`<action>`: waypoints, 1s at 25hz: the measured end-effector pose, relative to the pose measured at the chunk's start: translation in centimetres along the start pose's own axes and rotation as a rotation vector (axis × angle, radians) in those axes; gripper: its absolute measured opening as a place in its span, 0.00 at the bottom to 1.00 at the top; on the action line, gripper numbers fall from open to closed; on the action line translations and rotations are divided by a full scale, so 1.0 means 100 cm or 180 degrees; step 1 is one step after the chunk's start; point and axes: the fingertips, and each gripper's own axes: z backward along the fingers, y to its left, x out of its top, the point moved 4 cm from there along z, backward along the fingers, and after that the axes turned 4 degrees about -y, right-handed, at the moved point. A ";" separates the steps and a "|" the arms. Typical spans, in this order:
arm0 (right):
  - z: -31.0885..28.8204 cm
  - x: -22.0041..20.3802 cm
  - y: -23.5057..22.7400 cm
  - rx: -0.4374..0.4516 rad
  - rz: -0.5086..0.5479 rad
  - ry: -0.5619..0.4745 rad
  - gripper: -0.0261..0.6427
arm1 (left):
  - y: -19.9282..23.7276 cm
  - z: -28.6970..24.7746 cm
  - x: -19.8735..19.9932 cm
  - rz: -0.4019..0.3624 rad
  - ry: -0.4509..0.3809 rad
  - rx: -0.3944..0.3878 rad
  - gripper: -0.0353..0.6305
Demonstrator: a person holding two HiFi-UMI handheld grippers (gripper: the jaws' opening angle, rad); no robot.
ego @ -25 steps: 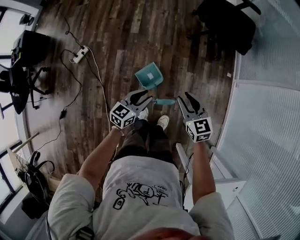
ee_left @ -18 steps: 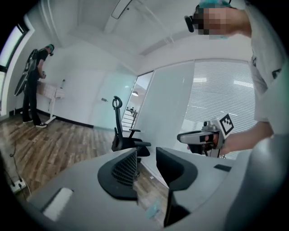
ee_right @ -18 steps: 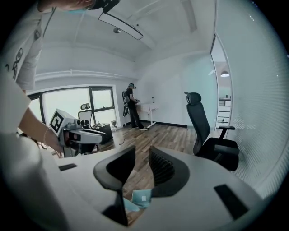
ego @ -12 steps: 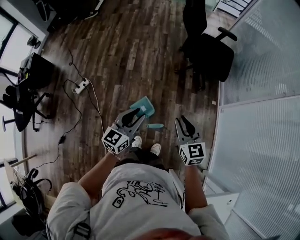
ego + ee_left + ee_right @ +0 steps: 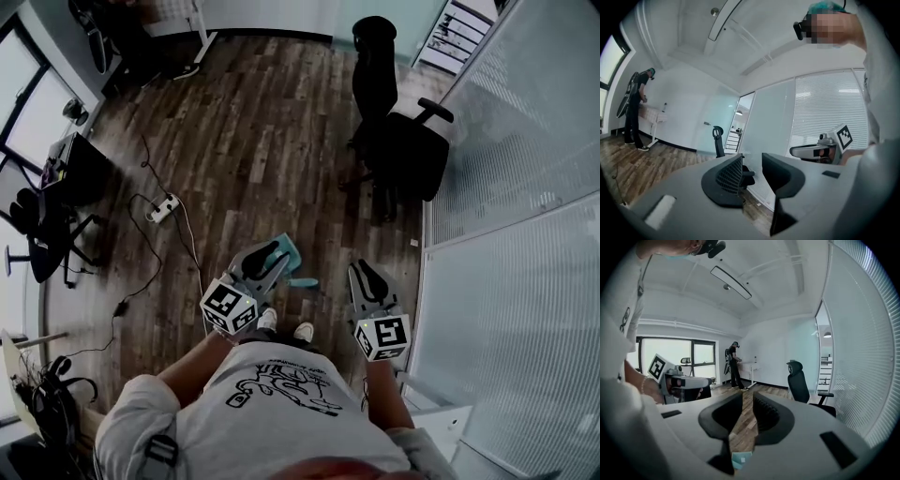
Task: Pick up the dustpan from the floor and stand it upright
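Head view: the teal dustpan (image 5: 292, 253) is on the wooden floor (image 5: 244, 141) just ahead of the person's shoes (image 5: 303, 331), partly covered by the left hand-held gripper (image 5: 274, 255); the right hand-held gripper (image 5: 361, 274) is beside it. Left gripper view: jaws wide apart, nothing between them, an office chair (image 5: 716, 140) beyond. Right gripper view: jaws narrow and closing on nothing, with the dustpan on the floor below them

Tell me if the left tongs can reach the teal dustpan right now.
Probably not from here. The left tongs are held level, well above the floor, open and empty, while the dustpan sits by the person's shoes. Nothing blocks it, but they'd have to bend down.
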 end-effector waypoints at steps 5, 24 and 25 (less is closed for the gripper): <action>0.014 0.035 0.002 -0.0085 -0.0007 -0.0096 0.12 | -0.011 0.004 0.031 -0.0109 -0.0108 0.0045 0.24; 0.037 0.095 0.017 -0.0264 0.0213 -0.0383 0.10 | -0.043 0.001 0.092 -0.0375 -0.0264 -0.0050 0.24; 0.036 0.094 0.016 -0.0285 0.0204 -0.0386 0.09 | -0.041 0.000 0.092 -0.0365 -0.0262 -0.0050 0.24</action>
